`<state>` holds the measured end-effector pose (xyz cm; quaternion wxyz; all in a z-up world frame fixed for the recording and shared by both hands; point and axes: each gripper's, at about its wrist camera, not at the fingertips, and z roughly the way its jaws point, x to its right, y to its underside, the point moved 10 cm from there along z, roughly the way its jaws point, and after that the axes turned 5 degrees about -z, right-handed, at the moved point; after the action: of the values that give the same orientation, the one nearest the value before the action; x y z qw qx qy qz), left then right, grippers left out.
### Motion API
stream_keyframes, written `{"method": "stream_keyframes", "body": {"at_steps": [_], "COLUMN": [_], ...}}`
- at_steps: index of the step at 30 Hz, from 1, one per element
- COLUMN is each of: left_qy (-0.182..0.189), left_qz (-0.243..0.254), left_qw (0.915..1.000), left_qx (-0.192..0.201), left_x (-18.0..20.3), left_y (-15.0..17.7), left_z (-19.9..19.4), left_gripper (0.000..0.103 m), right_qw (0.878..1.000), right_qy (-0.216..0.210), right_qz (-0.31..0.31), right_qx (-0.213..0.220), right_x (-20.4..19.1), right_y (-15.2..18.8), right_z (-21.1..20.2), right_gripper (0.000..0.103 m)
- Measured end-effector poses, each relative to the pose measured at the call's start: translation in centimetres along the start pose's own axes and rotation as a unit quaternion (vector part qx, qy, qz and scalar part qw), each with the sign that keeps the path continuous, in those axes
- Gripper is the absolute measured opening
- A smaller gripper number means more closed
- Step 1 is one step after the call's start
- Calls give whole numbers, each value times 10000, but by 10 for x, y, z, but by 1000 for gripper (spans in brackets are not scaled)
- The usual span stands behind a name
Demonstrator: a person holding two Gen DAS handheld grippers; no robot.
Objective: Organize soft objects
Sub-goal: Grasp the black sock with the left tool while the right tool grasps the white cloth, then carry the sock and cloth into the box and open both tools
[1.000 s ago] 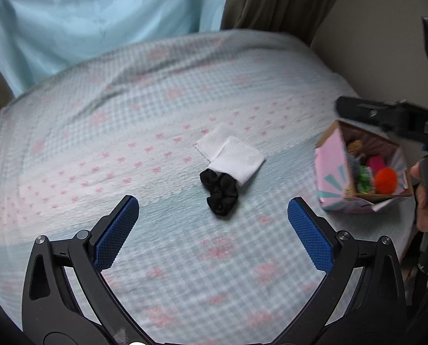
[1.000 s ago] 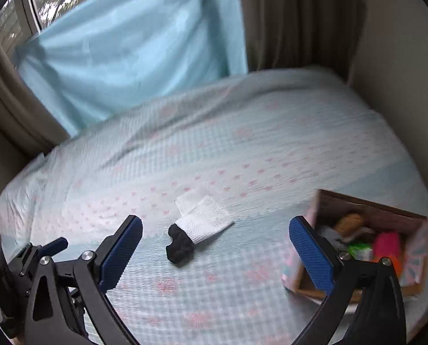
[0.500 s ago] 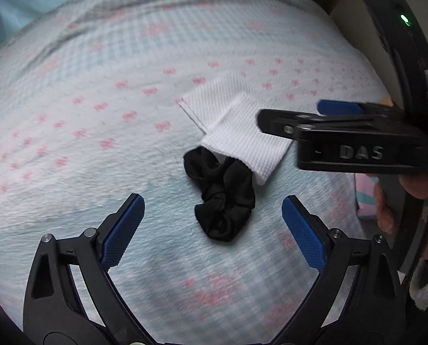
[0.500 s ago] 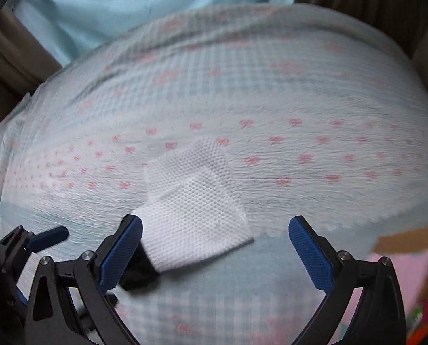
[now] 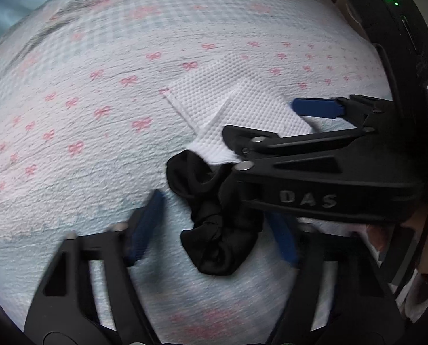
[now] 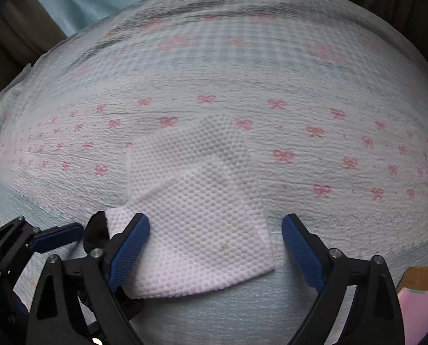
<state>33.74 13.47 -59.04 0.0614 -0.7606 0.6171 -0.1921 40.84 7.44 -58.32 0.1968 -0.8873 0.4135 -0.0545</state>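
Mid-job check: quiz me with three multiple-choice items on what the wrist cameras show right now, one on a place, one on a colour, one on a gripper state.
1. Where does the black scrunchie lie?
A. Inside a box
B. Between the open fingers of the left gripper, on the bedspread
C. On top of the white cloth

2. What colour are the bows printed on the bedspread?
A. Pink
B. Green
C. Yellow

3. How does the right gripper stand?
A. Shut on the scrunchie
B. Shut on nothing
C. Open, its fingers either side of the white cloth

Answers: 1 B, the left wrist view shows the scrunchie framed by both blue pads. 2 A, the rows of bows are pink. 3 C, a wide gap spans the cloth in the right wrist view.
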Motion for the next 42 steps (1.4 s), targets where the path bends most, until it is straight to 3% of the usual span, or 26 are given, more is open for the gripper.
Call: {"method": "stream_keyframes", "body": {"at_steps": [4,8,11,19,25,33,42], "left_qy": [-61,-47,-16,-41,-70,-67,204], "left_qz": [128,44,-19,17,48,172,625], "left_qw": [9999,10000,10000,9999,9992,9959,9874], "left_qx": [-37,-70,-81,162,388,881,1442], "left_x": [5,2,-1,-2,5,31,95], "left_y": [-1,-3,-2,-6,-9,-19,-23], "left_z": [3,2,-3,-34,-78,-182,-294], "left_gripper": [37,24,21,20,20,20,20], "right_qw": [9994,9983,9983,9995,9987,9924,9763], "right_qy": [60,-60,-70,-175,-96,91,542], "right_qz": [-341,-586,-572,10,122,742,1348], "right_qx": [30,53,58,247,491,979,1606], "right_x": [-12,-30,-35,-24,-26,-21,-4], "right_y": [-2,-4,-7,-14,-18,-10,22], "right_z": [-3,-2,-1,-24,-72,-181,-321], "right_gripper": [58,26,18,12,11,11,11]}}
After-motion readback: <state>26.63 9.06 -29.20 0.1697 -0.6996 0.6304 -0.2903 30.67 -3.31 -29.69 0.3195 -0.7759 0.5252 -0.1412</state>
